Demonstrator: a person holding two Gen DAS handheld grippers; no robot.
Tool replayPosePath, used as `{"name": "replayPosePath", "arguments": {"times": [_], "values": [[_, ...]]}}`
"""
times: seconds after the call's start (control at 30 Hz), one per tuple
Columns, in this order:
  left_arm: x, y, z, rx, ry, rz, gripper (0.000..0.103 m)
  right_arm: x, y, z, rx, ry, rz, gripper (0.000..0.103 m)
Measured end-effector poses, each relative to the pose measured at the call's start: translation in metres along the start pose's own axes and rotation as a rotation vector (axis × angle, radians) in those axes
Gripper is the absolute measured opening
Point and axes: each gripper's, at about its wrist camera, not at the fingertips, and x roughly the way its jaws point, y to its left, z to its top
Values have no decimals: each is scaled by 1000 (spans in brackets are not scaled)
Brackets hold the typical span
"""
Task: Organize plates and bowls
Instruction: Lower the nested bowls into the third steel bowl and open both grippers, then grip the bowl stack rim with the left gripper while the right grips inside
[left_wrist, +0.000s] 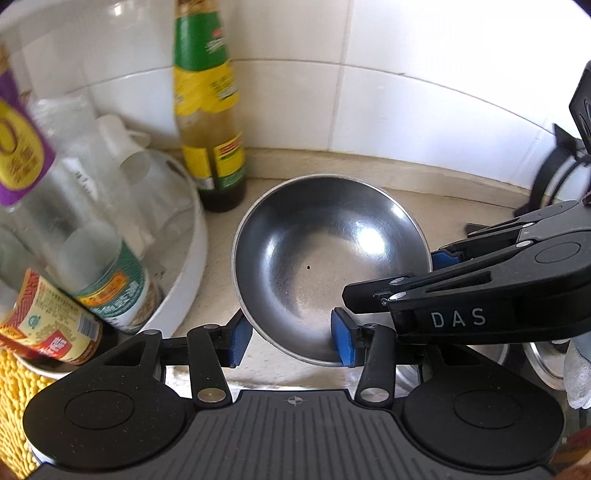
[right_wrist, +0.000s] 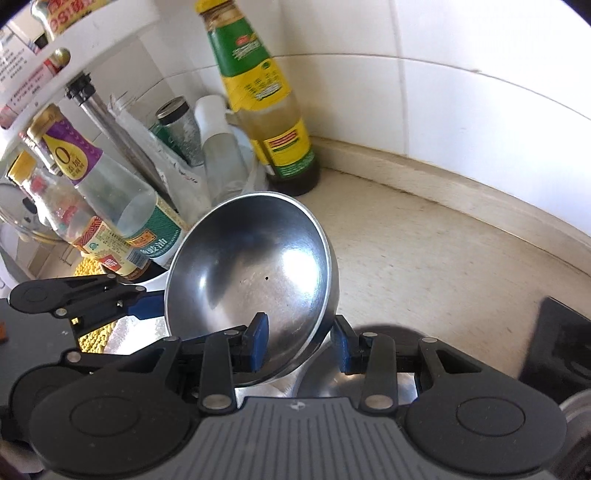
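Both grippers clamp one steel bowl (left_wrist: 328, 266) – tilted, off the counter (right_wrist: 443, 258). Left gripper (left_wrist: 291, 338) narrow on its near rim; right gripper (right_wrist: 299, 345) likewise.

The shiny metal bowl (left_wrist: 328, 266) is empty and tipped up on its side. Its rim sits between the pads of my right gripper (right_wrist: 299, 345) and my left gripper (left_wrist: 291, 339).

Glossy smooth metal bowl (left_wrist: 328, 266)

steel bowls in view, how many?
1 for sure: the steel bowl, tilted, gripped by left claw and right claw. Steel edges beneath may be more; can't tell.
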Motion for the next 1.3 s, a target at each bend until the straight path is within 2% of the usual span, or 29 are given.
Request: {"name": "replayPosePath", "arguments": {"times": [0.33,0.67,0.77,0.9,1.07,1.3], "values": [[-8,-34,3,103,-19,-73,56,-33,-24,-25,96,-31,-61,40],[5,-62,0,189,14,-128,56,-37,-46,-45,181,-21,-86,41],[6,-67,-3,204,25,-141,57,-38,-48,-49,176,-16,-116,42],[11,-65,-6,212,36,-159,59,-43,-56,-54,197,-33,-137,50],[5,-57,-10,254,-15,-158,76,-44,-64,-58,224,-35,-135,58],[-6,-38,-32,410,-77,-247,87,-32,-75,-65,278,-33,-110,63]]}}
